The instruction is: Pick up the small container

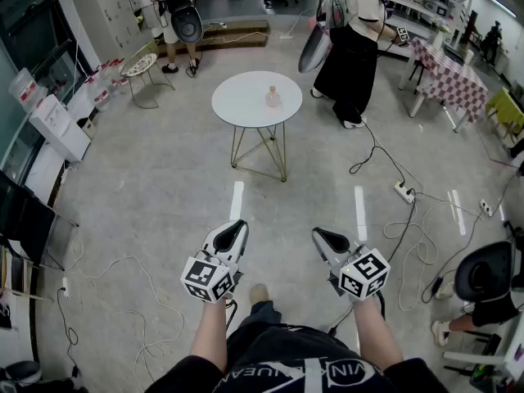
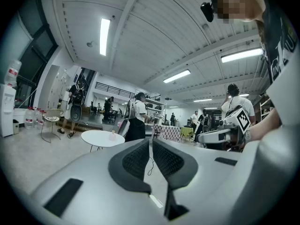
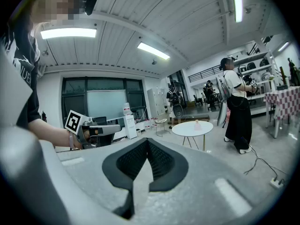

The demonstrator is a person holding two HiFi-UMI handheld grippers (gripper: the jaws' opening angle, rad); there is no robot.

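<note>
Head view shows the small container [image 1: 273,97], pale pink, standing upright close to the middle of a round white table [image 1: 237,105] at the far side of the grey floor [image 1: 164,195], well apart from both tools. The left gripper [image 1: 238,227] and the right gripper [image 1: 318,234] are side by side at the near side, pointing toward the table. In each gripper view the jaws are pressed together at the tips and have nothing between them.
</note>
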